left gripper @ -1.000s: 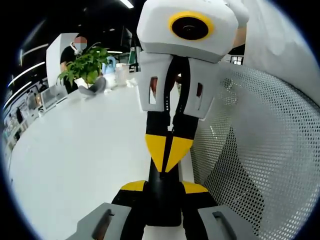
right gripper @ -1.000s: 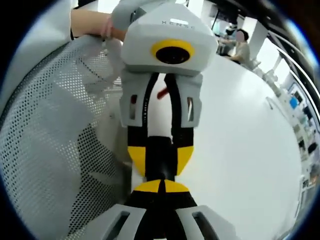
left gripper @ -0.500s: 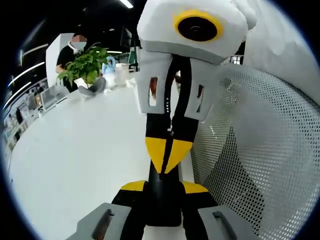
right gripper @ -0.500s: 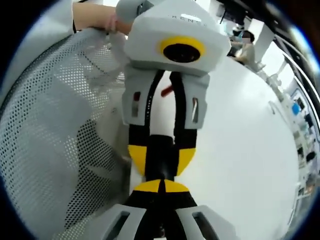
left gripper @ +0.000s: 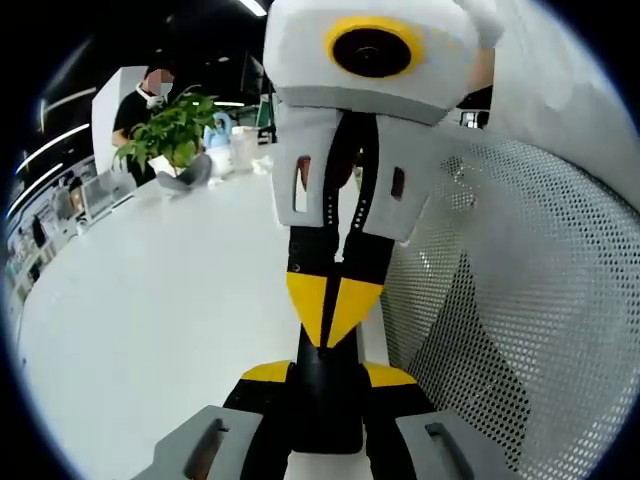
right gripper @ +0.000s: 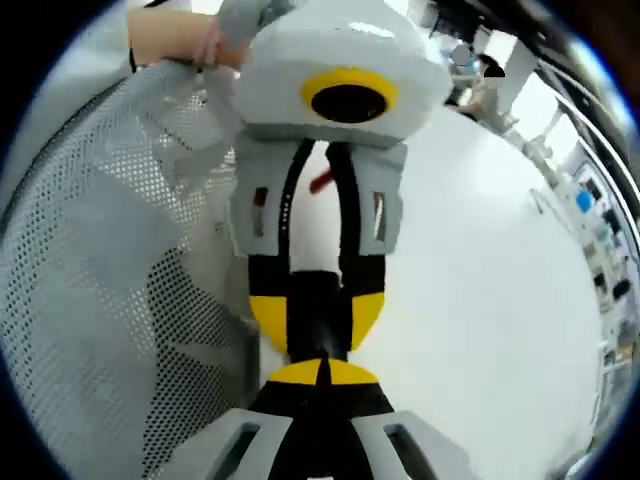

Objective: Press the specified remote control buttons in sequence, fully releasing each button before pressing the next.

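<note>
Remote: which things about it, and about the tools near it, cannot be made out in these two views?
- Remote buttons: left gripper view, the face is too dark and the right tool covers its far end.
- Tip on a button or not: the contact is hidden in both views.
- Remote's length: right gripper view, the left tool hides it.
- Red thing: right gripper view, small, blurred, half behind the left tool.

far shelves (left gripper: 60, 205) blurred, mesh chair back (left gripper: 530, 300) cut off

Potted plant (left gripper: 172, 130) on table (left gripper: 150, 300) (far end), mesh chair (left gripper: 520, 300) alongside.
</note>
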`<state>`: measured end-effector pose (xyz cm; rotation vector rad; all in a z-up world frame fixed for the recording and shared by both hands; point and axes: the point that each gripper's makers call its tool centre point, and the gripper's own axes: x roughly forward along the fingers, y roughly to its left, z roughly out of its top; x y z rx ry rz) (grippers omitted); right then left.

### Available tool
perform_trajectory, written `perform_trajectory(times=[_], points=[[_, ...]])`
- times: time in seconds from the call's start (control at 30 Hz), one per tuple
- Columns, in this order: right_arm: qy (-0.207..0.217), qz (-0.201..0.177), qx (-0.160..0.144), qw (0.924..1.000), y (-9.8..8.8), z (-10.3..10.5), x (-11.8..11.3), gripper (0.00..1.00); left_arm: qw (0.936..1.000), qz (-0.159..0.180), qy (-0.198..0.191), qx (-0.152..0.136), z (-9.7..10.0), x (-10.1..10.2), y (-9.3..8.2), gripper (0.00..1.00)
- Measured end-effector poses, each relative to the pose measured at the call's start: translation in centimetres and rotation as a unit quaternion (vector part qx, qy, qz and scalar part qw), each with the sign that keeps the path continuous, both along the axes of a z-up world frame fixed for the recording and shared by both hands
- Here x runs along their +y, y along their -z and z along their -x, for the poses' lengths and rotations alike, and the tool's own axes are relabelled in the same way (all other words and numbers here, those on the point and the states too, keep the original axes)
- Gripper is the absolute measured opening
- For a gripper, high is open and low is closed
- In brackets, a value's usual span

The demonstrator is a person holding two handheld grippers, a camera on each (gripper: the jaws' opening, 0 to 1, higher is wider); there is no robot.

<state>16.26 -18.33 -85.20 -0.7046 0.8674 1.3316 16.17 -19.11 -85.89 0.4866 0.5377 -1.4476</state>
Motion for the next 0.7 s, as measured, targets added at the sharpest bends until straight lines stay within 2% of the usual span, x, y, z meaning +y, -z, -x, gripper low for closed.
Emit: perform_trajectory(times=[0.03,0.13,0.33,0.7], points=[[0.008,-0.014,0.015,0.9998,-0.07,-0.06,-0.05,0.0,1.0,0.0,0.0,0.0,0.0,0.0,0.0,0.25],[0.024,-0.02,0.022,0.9993,-0.09,-0.04,-0.16,0.0,1.0,0.001,-0.002,0.0,0.0,0.01,-0.01,0.25],[-0.038,0.01,-0.03,0.9988,-0.06,0.34,0.3,0.0,1.0,0.001,-0.001,0.0,0.02,0.02,-0.02,0.25],[-0.036,0.007,-0.018,0.9992,-0.05,0.37,0.52,0.0,1.0,0.003,-0.002,0.001,0.03,0.02,-0.03,0.25]])
